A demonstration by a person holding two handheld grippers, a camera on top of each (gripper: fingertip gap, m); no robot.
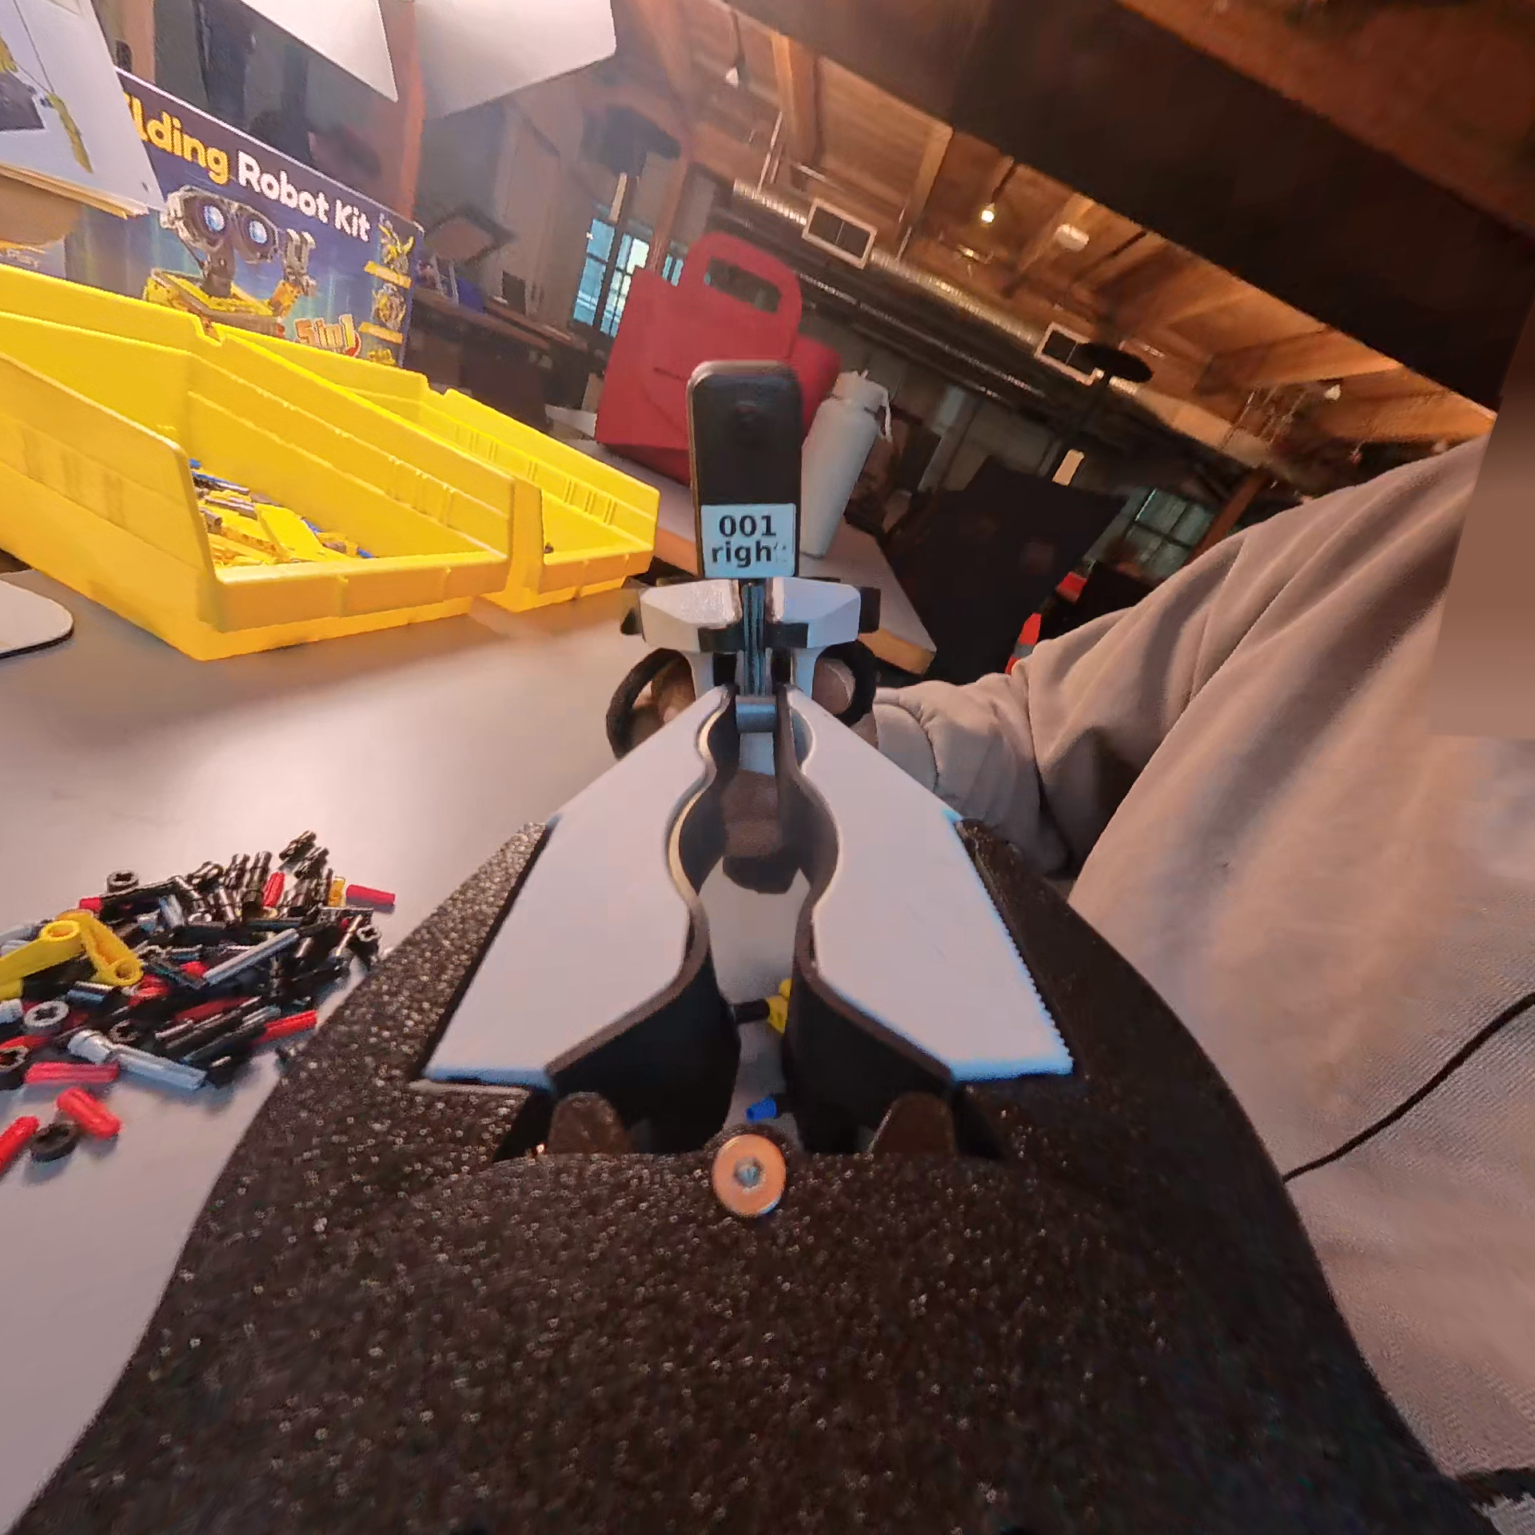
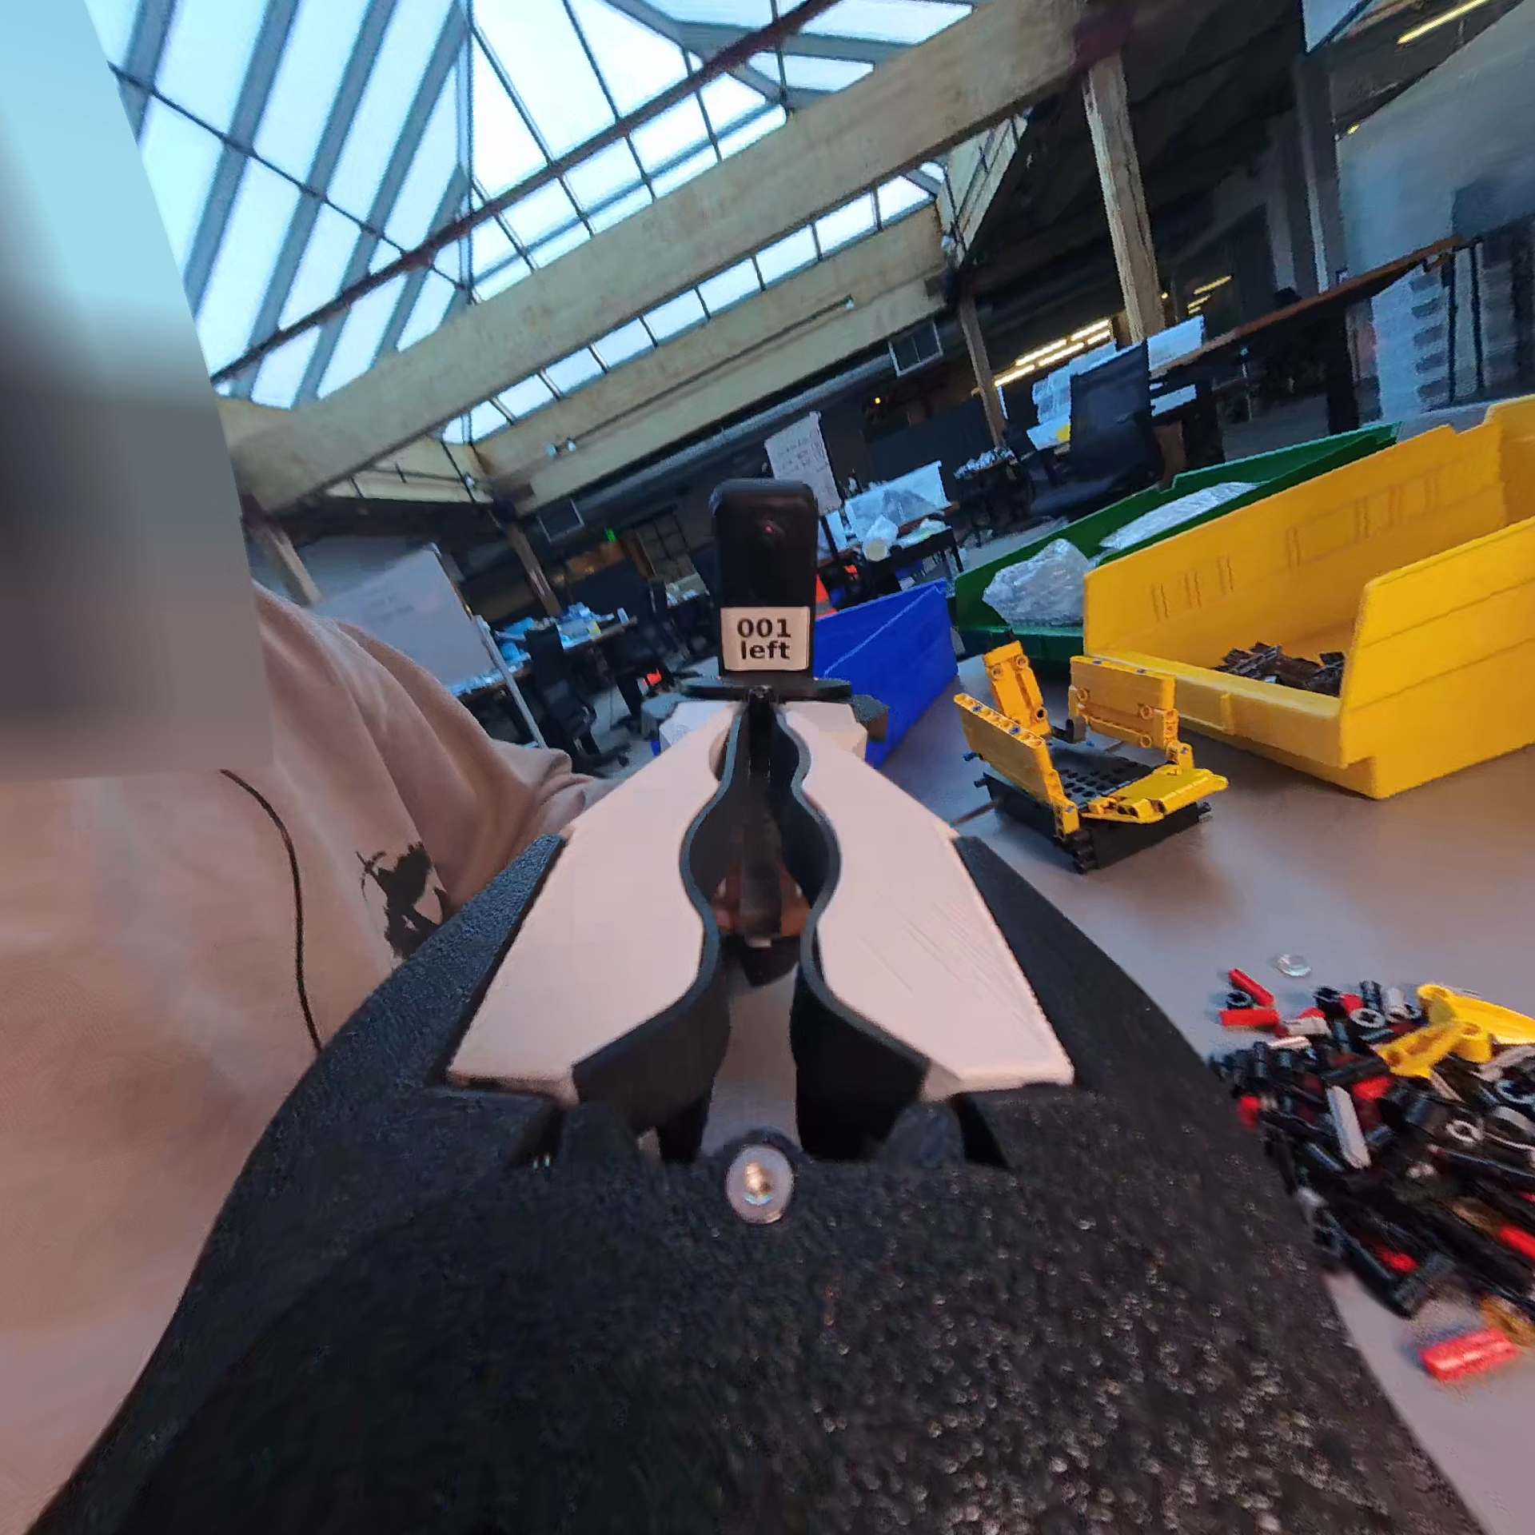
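My two grippers point at each other, tip to tip, above a grey table [image 1: 349, 747]. My left gripper [image 1: 756, 714] has its white fingers drawn together on a small light-grey piece [image 1: 754, 735]. The right gripper, with its black camera, faces it just behind [image 1: 747, 619]. In the right wrist view my right gripper [image 2: 756, 714] has its tips together; nothing shows between them. The left gripper sits just beyond it [image 2: 764, 698]. A pile of small black, red, grey and yellow building pieces [image 1: 166, 972] lies left of the left gripper; it also shows in the right wrist view [image 2: 1395, 1121].
Yellow bins [image 1: 332, 532] stand at the back left, with a kit box [image 1: 274, 241], a red bag [image 1: 706, 349] and a white bottle [image 1: 839, 473] behind. A half-built yellow and black model [image 2: 1088, 772], a yellow bin [image 2: 1329, 631], a blue bin [image 2: 897, 656] and a green bin [image 2: 1163, 515] stand right. A person's sleeve [image 1: 1204, 747] is close. Less than 4 cm separates the two grippers' tips.
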